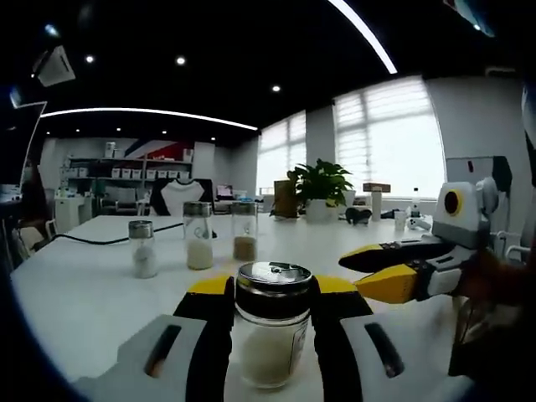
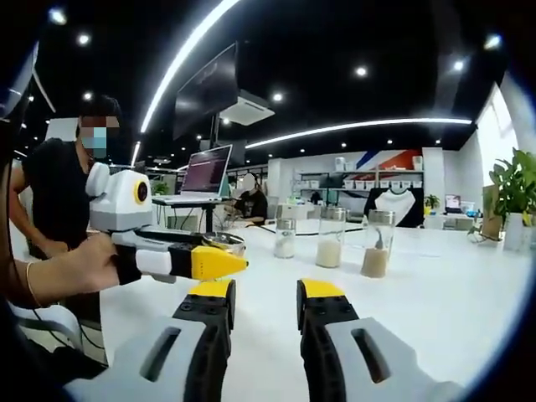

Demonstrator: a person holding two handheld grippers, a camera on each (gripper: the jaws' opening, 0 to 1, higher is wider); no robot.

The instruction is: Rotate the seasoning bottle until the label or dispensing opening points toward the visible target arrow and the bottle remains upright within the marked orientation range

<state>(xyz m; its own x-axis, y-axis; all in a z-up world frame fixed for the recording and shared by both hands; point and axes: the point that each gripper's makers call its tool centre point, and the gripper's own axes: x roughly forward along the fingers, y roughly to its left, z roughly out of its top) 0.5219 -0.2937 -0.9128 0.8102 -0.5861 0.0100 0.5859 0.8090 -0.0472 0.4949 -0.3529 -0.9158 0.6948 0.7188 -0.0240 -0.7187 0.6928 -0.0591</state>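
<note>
In the left gripper view, our left gripper (image 1: pixel 272 335) has its jaws closed around the seasoning bottle (image 1: pixel 271 327), which stands upright on the white desk (image 1: pixel 84 293) right in front of the camera. It is a clear glass jar with a black collar and a shiny metal lid (image 1: pixel 274 274), part filled with pale granules. We judge it rigid, smooth and rather slippery, moderately light and breakable, so a firm hold on the glass body below the collar suits a turn. We see no arrow marking. Behind it stand three more bottles (image 1: pixel 199 235) in a row, so we count four here. The right gripper (image 1: pixel 373 270) comes in from the right, jaws nearly together on nothing.

In the right gripper view, our right gripper (image 2: pixel 264 301) has its jaws apart and empty above the desk (image 2: pixel 435 301). The left gripper (image 2: pixel 219 261) enters from the left, held by a hand (image 2: pixel 71 270). Three bottles (image 2: pixel 330 238) stand beyond, and two people are in the background.
</note>
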